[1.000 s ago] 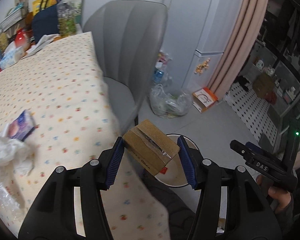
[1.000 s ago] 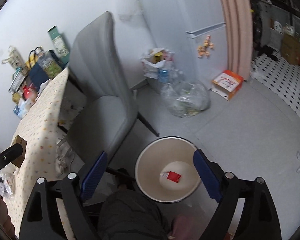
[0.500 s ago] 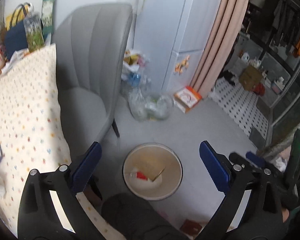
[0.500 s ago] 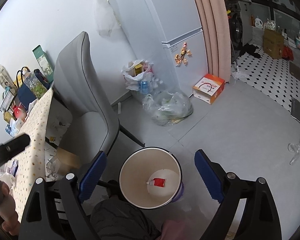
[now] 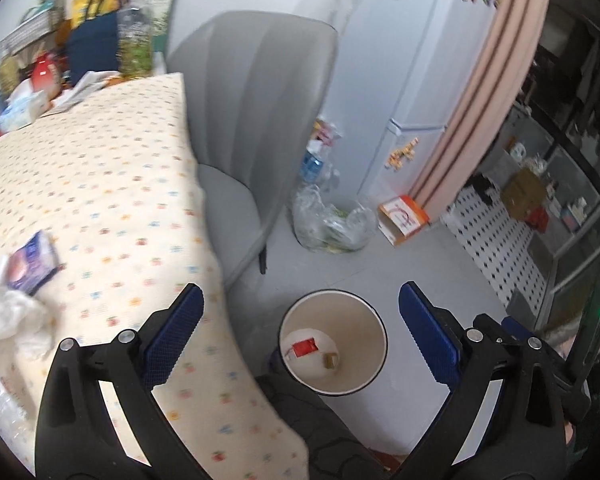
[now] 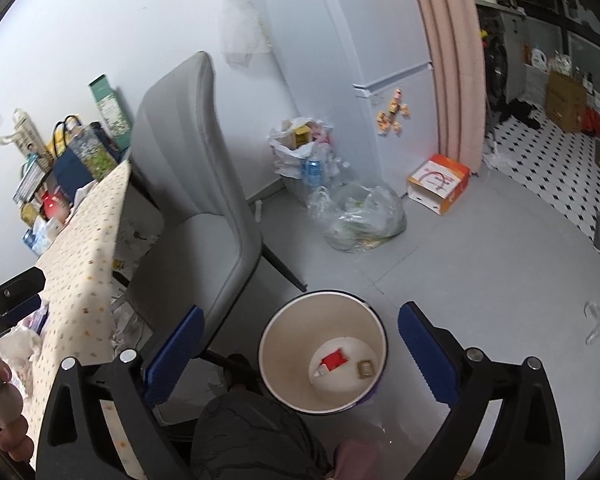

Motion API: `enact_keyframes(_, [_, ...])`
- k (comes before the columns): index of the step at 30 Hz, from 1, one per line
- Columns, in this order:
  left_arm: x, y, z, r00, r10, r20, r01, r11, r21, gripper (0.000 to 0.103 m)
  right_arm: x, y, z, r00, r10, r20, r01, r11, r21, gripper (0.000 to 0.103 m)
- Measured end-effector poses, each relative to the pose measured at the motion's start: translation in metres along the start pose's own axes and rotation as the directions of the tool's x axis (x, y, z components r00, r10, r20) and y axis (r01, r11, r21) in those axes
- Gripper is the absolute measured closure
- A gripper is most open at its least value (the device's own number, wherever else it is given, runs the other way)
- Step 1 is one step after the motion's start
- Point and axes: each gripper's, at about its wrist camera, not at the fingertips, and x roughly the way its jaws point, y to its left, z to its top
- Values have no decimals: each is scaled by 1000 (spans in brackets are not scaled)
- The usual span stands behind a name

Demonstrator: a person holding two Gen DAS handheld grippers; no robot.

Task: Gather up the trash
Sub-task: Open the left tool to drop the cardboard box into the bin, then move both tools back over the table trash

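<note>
Both grippers gape with nothing between the blue ribbed pads: my left gripper (image 5: 300, 340) hangs at the table (image 5: 100, 184) edge, my right gripper (image 6: 300, 348) over the bin (image 6: 382, 334). Inside the bin lie a red wrapper (image 6: 334, 360) and a small brown box (image 6: 366, 369). Still on the cloth: a glossy purple packet (image 5: 30, 262) and crumpled white tissue (image 5: 8, 316) (soft, shapeless). I judge the risk is there: thin tissue may tear or slip from the pads, or I snag the loose dotted cloth and drag everything off.
</note>
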Motion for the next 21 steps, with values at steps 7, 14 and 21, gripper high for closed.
enact_keyframes(7, [-36,38,-4,994,71,79,-64,994,-94,6,-13,44,0,999,47,21,-45,996,-75,8])
enact_keyframes(14, [-78,71,-8,973,163,162,-138,978,-157,6,-33,96,-3,996,18,85,-2,984,-176,8])
enact_keyframes(21, [-119,103,-18,956,175,236,-127,971,-205,6,-58,152,-10,985,115,127,-70,947,-312,8])
